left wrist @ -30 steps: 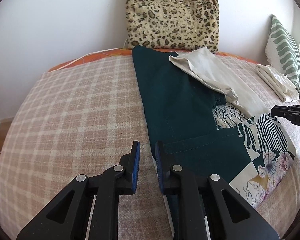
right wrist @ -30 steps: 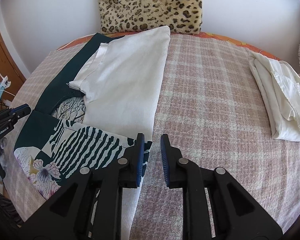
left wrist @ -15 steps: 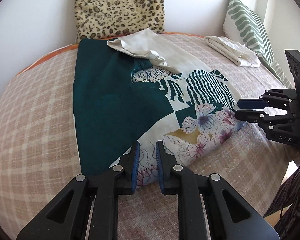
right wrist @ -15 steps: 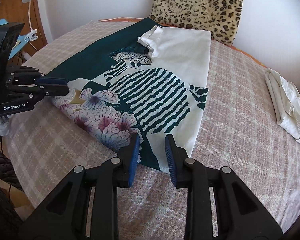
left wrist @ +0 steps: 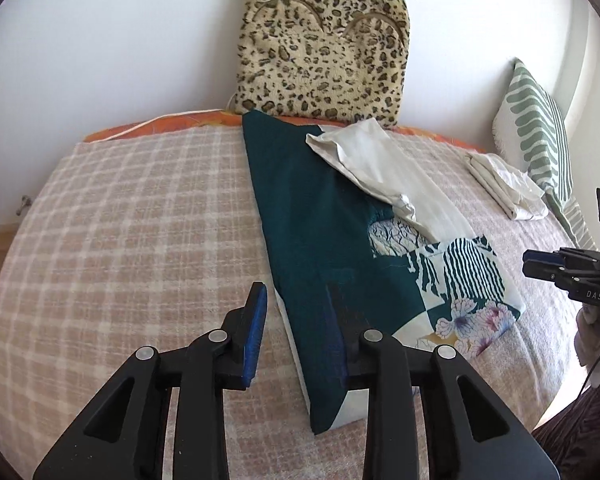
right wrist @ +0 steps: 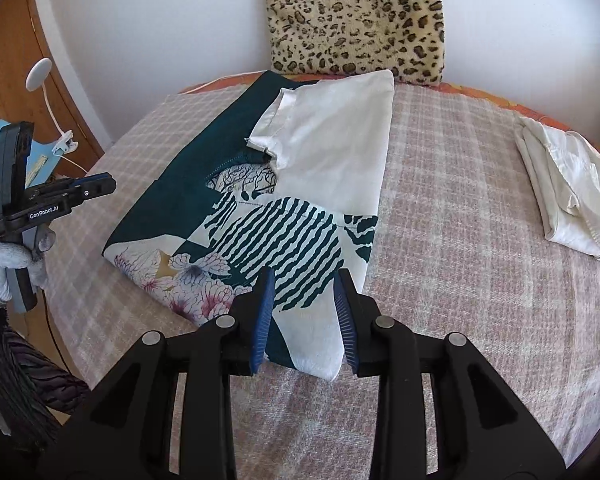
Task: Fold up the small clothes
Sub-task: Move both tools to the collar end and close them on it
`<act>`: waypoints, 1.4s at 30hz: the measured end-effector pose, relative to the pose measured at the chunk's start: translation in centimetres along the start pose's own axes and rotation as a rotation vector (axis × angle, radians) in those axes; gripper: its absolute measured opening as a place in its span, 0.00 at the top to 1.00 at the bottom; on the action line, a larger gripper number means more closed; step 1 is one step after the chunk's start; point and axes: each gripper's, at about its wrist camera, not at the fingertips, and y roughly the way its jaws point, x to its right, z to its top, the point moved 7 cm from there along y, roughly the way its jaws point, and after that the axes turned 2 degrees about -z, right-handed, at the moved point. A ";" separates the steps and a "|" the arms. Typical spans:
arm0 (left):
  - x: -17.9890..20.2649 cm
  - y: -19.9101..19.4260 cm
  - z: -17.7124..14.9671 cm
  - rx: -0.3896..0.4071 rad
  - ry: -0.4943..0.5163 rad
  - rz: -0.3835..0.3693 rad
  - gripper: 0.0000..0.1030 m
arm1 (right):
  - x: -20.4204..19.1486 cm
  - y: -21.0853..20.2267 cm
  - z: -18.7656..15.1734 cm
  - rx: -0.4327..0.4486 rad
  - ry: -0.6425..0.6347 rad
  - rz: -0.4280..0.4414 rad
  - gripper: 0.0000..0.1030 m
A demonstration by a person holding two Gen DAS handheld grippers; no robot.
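- Straddling the near left corner of the patterned garment (left wrist: 332, 264), our left claw (left wrist: 300, 336) stands wide, its left pad over the checked bed cover (left wrist: 140, 220) and its right pad over the dark green cloth. We judge that closing here could pinch the cover along with the corner, so the bed cover would lift too.
- Looking ahead of the left claw, we see the cream garment (left wrist: 384, 164) lying across the far part of the patterned one. If we carry the near edge forward, we could drag or bury that cream piece inside the fold.
- Moving right, the garment's near edge runs between our two claws. Should one claw lift sooner or higher than the other, we expect the fold line to skew and the floral part to bunch.
- Our right claw (right wrist: 305, 320) is also wide and holds nothing, with the near right corner of the patterned garment lying between its pads. The cloth there looks already doubled, so a shallow bite might catch only the top layer and let the lower one slide out.
- Further right of the right claw, a folded white garment (right wrist: 568, 184) lies well apart on the bed; we see little risk there unless a wide swing sweeps it.
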 end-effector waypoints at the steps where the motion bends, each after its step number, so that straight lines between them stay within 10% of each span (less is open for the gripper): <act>1: -0.4 -0.2 1.2 0.012 -0.015 -0.012 0.57 | 0.4 -0.1 1.0 0.011 0.026 0.008 0.66; 16: -7.8 10.9 15.1 -0.076 -0.154 -0.100 0.49 | 10.5 7.6 18.0 -0.017 0.202 0.081 0.58; 32: -10.0 23.6 18.7 -0.089 -0.324 -0.212 0.41 | 14.8 22.7 24.7 -0.064 0.346 0.157 0.58; 35: -10.0 24.2 19.2 -0.073 -0.323 -0.215 0.51 | 15.0 23.9 24.9 -0.074 0.351 0.153 0.59; 37: -9.8 24.7 19.3 -0.074 -0.298 -0.200 0.77 | 15.1 24.3 25.0 -0.070 0.364 0.150 0.72; 42: -9.8 25.0 19.4 -0.048 -0.248 -0.120 0.96 | 15.5 24.5 25.4 -0.043 0.379 0.122 0.95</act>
